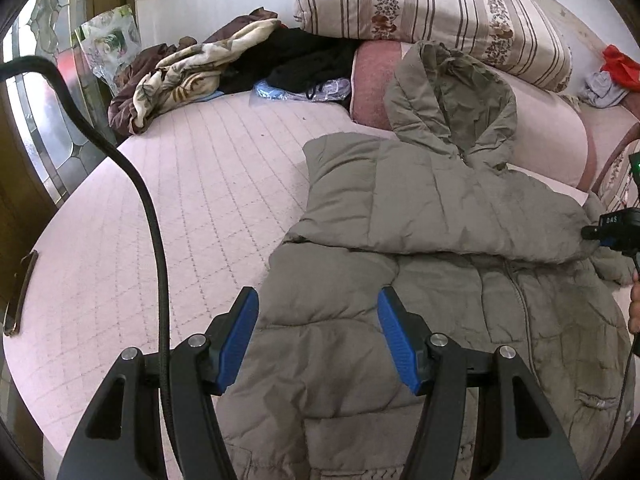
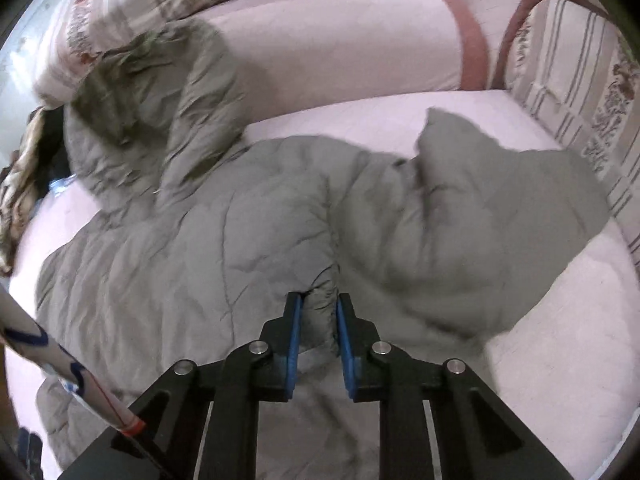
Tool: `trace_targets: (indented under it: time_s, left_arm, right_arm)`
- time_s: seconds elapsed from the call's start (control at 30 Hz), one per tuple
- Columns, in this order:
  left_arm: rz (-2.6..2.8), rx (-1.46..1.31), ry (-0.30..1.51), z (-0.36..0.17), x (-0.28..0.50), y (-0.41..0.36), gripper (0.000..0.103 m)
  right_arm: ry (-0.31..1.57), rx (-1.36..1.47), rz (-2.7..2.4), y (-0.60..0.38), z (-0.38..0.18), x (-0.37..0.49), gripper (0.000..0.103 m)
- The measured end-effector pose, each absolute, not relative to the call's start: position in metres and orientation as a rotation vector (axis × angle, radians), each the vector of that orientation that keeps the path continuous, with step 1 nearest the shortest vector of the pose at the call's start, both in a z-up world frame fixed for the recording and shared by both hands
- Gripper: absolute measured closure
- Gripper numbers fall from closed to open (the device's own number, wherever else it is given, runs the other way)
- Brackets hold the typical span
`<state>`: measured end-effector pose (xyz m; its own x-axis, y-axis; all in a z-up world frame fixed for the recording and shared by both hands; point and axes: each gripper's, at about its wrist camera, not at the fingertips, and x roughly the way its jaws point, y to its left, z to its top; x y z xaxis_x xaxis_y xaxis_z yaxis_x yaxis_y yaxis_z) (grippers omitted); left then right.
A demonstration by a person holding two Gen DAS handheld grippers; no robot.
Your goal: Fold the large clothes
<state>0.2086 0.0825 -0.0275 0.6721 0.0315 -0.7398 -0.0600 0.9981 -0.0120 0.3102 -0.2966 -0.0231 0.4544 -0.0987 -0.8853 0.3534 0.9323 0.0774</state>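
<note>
From my left wrist view, the grey padded jacket lies spread on the bed, hood up at 12 o'clock against the pink bolster. One sleeve is already laid across the chest, I think so the body narrows before the next fold. My left tool hovers over the jacket's lower panel with its blue pads standing apart, released and grasping nothing; I judge it is waiting to pin or take the hem. At 3 o'clock the right tool's dark body shows at the jacket's edge. A heap of other clothes sits well apart at 10 o'clock.

From my right wrist view, which is blurred, my right tool is clenched on a ridge of the jacket, the fabric pinched between both pads. The other sleeve bulges out toward 2 o'clock. I take this bunched fold as a handle, so that the side can be drawn across the front.
</note>
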Motion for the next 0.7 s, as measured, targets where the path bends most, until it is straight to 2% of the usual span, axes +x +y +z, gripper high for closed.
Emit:
trace_targets:
  time_s: [0.17,0.3,0.33,0.43,0.7]
  left_arm:
    - [0.043,-0.012,0.86,-0.037,0.214,0.076,0.042]
    - [0.043,-0.002,0.874,-0.041,0.218,0.072,0.042]
    - [0.037,-0.011,0.878,-0.041,0.218,0.071,0.042]
    - [0.028,-0.023,0.881,-0.04,0.218,0.069,0.042]
    - [0.026,-0.007,0.863,-0.035,0.204,0.062,0.042]
  right_arm:
    - [1.122,0.205,-0.328,-0.299,-0.055,0.326,0.084]
    - [1.123,0.168,-0.35,-0.291,-0.073,0.332,0.077]
    - [1.12,0.159,-0.355,-0.292,-0.073,0.329,0.071]
    - [1.111,0.097,-0.389,-0.29,-0.065,0.324,0.058]
    - [1.025,0.08,-0.44,-0.315,-0.018,0.271,0.045]
